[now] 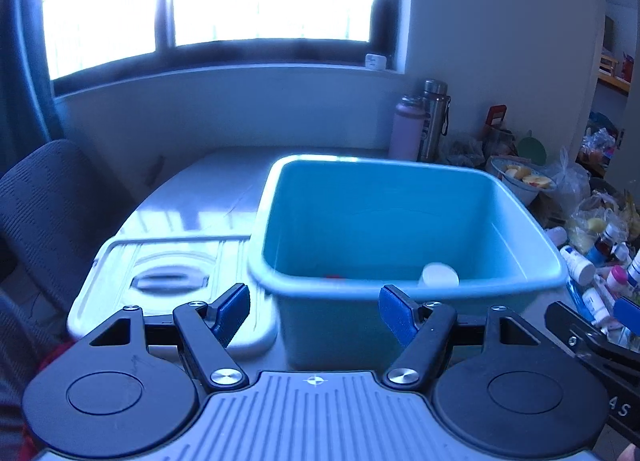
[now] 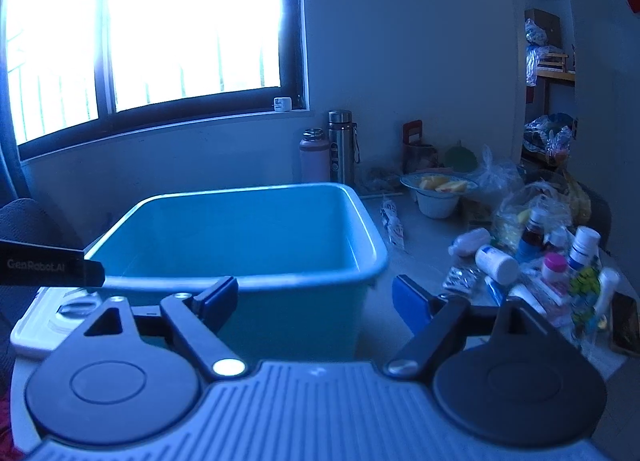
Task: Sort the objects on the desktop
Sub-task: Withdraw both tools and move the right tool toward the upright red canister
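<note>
A teal plastic tub [image 1: 400, 217] stands on the table; it also shows in the right wrist view [image 2: 248, 233]. Inside it near the front wall lie a white bottle [image 1: 439, 276] and something small and red [image 1: 334, 276]. My left gripper [image 1: 314, 311] is open and empty in front of the tub's near wall. My right gripper [image 2: 314, 301] is open and empty at the tub's near right corner. A pile of medicine bottles [image 2: 560, 261] and blister packs [image 2: 460, 277] lies to the right of the tub; the bottles also show in the left wrist view [image 1: 600, 277].
A white lidded box [image 1: 168, 273] sits left of the tub. Two flasks [image 2: 330, 151], a bowl of fruit [image 2: 438, 191] and plastic bags [image 2: 532, 205] crowd the back right. A chair [image 1: 44, 213] stands at the left.
</note>
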